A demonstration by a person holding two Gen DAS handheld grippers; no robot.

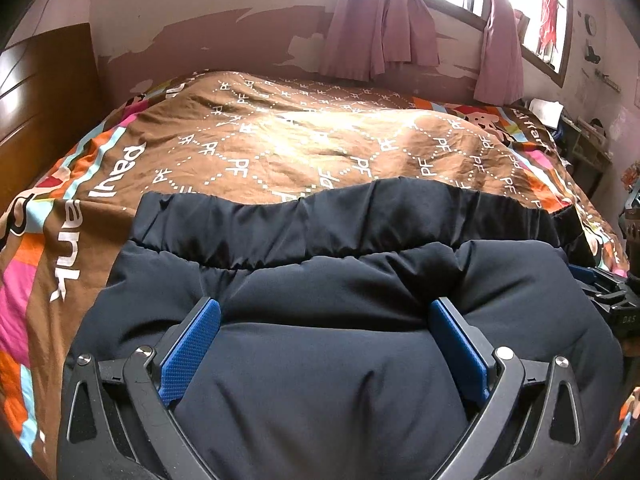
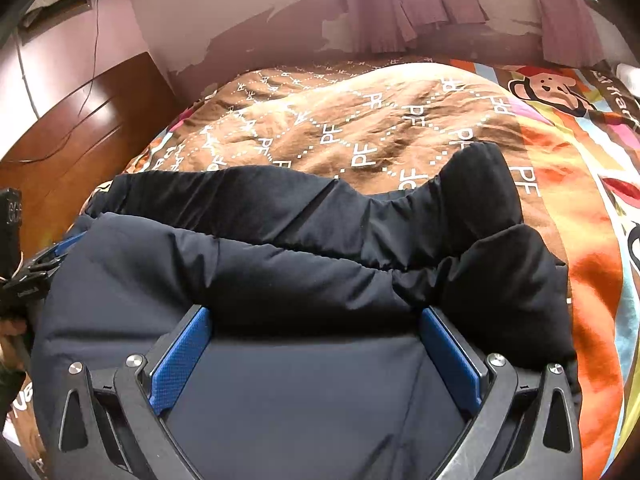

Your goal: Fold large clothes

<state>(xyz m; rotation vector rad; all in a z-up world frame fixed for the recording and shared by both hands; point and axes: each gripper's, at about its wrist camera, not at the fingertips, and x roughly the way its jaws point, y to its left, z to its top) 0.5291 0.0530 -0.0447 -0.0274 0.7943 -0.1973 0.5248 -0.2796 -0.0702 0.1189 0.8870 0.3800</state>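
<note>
Headboard (image 1: 44,92): dark brown wood, standing at the left side of the bed, past the left edge of the jacket.
Bedcover (image 1: 280,136): brown cloth printed with white "PF" letters and dotted diamonds, with a striped orange, pink and pale blue border; it spreads under and beyond the jacket on every side that shows.
Jacket (image 1: 340,320): a dark navy padded garment lying on the near part of the bedcover, its gathered black hem band running across the far edge.
Left gripper (image 1: 325,308): over the jacket's puffy body, fingers spread wide apart, the blue pads (image 1: 192,348) resting on the cloth on either side of a bulge; nothing is pinched between them.
Fold: one padded layer lies doubled over another, with a crease line running across the jacket just beyond the left gripper's tips.
Right gripper (image 2: 316,316): also over the jacket, to the right of the left gripper, fingers spread wide, blue pads (image 2: 180,356) set on the flat navy cloth; it clamps nothing.
Sleeve (image 2: 484,196): a black padded arm of the jacket, sticking up and away at the jacket's far right corner, above a second rounded black bulge.
Curtains (image 1: 384,32): pink, knotted, hanging at the bright window on the wall beyond the jacket.
Monkey print (image 2: 548,84): a cartoon face on the bedcover border, far right of the jacket.
</note>
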